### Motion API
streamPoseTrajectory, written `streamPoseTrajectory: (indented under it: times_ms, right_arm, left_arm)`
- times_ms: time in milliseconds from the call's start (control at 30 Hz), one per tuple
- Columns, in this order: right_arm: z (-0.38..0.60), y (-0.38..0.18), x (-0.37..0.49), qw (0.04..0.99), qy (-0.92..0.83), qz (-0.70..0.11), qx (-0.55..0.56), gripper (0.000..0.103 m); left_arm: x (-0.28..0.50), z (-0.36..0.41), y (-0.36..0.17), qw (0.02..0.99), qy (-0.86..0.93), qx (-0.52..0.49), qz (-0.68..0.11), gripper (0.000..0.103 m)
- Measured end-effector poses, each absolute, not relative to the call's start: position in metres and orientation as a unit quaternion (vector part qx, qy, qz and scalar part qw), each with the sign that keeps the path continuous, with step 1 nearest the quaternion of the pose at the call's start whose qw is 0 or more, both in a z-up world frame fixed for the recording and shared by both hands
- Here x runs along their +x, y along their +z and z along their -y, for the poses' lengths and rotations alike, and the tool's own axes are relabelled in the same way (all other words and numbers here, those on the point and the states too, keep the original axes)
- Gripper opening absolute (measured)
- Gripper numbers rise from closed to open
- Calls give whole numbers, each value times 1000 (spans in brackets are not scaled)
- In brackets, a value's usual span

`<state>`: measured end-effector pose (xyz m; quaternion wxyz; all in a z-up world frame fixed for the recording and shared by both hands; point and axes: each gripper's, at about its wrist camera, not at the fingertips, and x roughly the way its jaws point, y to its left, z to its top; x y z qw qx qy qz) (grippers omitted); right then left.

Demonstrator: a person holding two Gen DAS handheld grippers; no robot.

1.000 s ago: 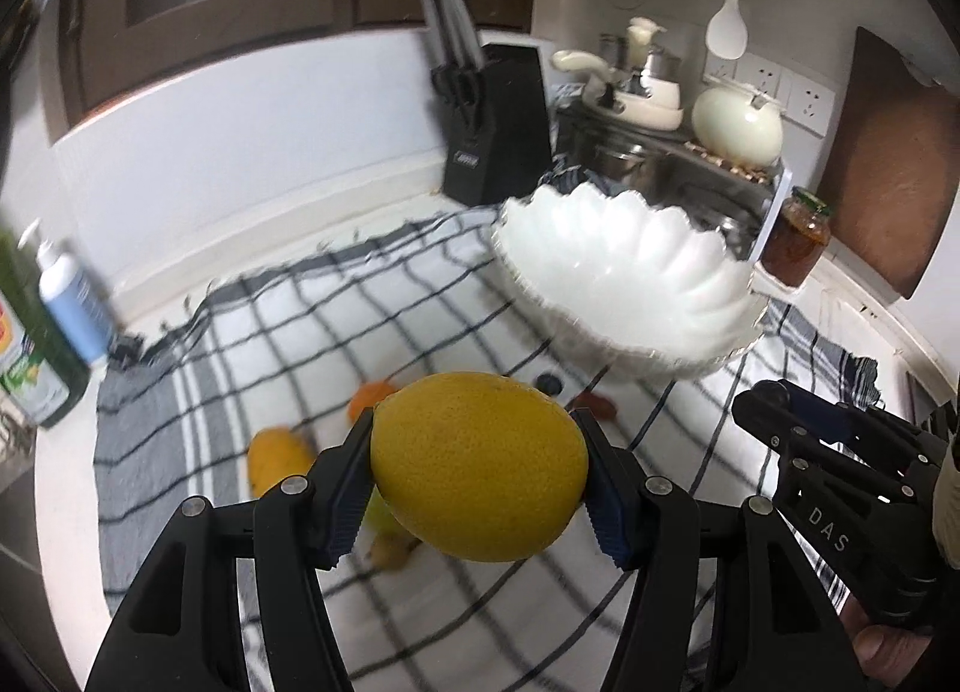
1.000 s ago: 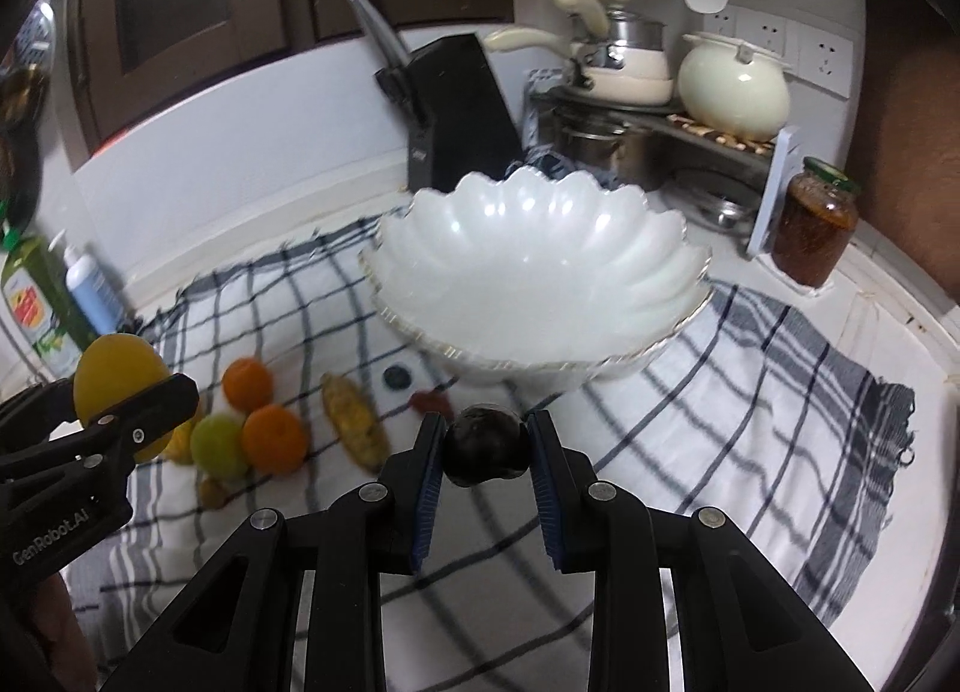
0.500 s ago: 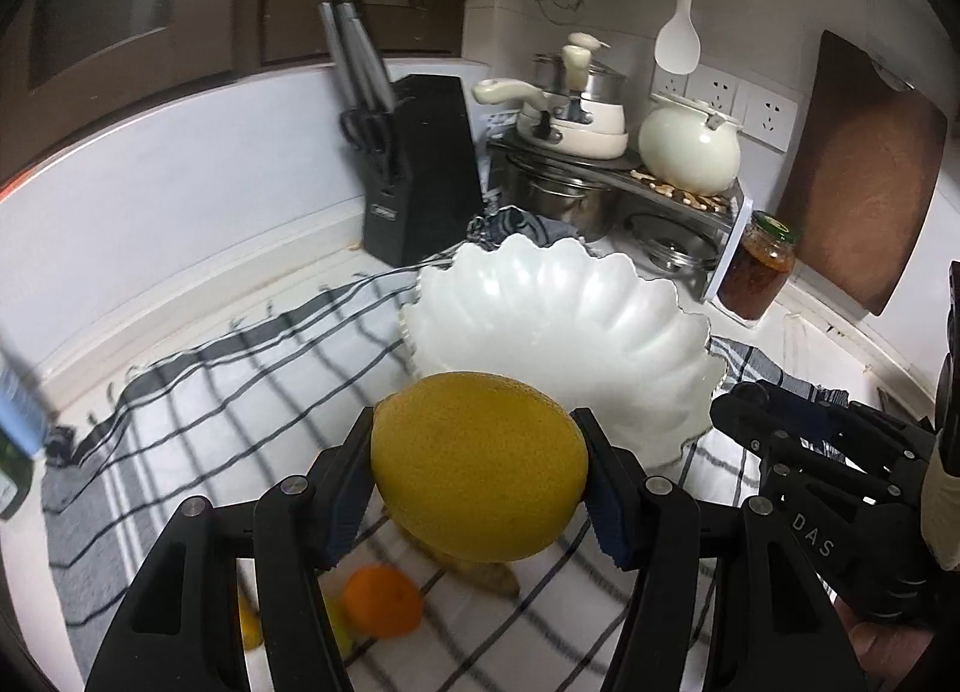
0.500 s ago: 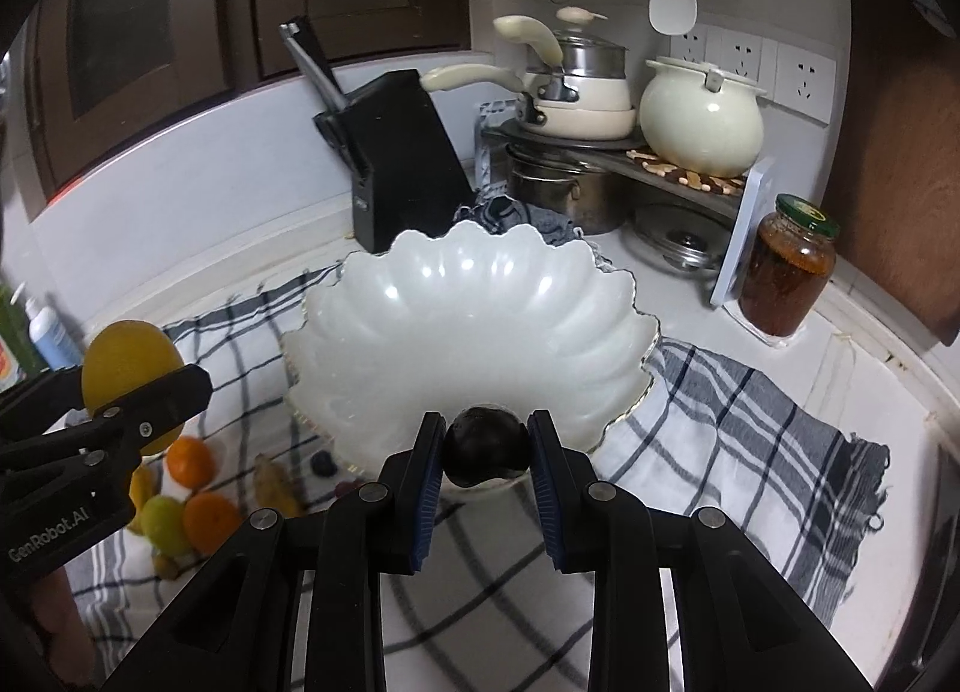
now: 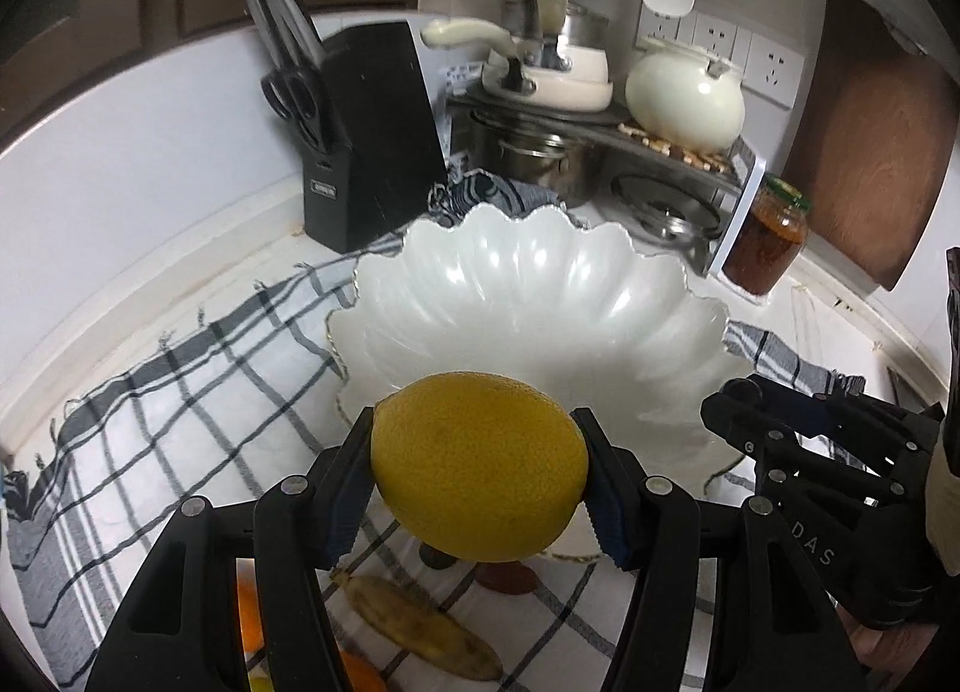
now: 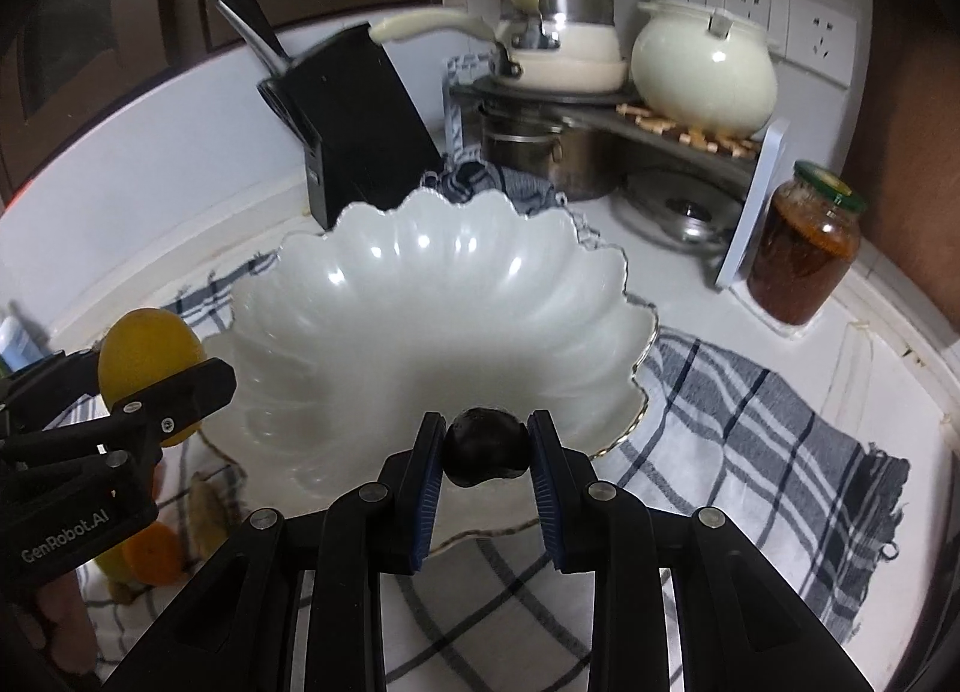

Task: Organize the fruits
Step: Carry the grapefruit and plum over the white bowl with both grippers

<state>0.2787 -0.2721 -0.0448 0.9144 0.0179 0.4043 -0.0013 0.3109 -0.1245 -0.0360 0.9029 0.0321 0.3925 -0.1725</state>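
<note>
left wrist view, lemon [image 5: 479, 467] clamped between jaws, before bowl [image 5: 540, 296]

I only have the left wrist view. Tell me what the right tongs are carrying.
Observer: The right tongs are shut on a small dark round fruit, at the near rim of the scalloped white bowl.
Operator: Report the jar's lid; the rack hides part of it here.
Observer: The jar shows whole, with a green lid on top.
Operator: Give me the cloth's right end.
Observer: The checked cloth ends in a frayed, fringed edge short of the counter's edge.
</note>
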Motion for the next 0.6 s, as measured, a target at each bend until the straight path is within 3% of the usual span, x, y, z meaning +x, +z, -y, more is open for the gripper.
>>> streamPoseTrajectory:
  times_ms: [433, 500, 600]
  right_arm:
    - [278, -58, 291, 906, 2, -424, 10, 31]
    - [278, -56, 290, 908, -3, -420, 10, 52]
    - [281, -49, 285, 914, -19, -404, 10, 68]
  left_arm:
    - [325, 137, -59, 886, -171, 50, -427, 62]
    - [323, 137, -57, 890, -165, 55, -422, 70]
    - [319, 134, -49, 898, -156, 57, -407, 87]
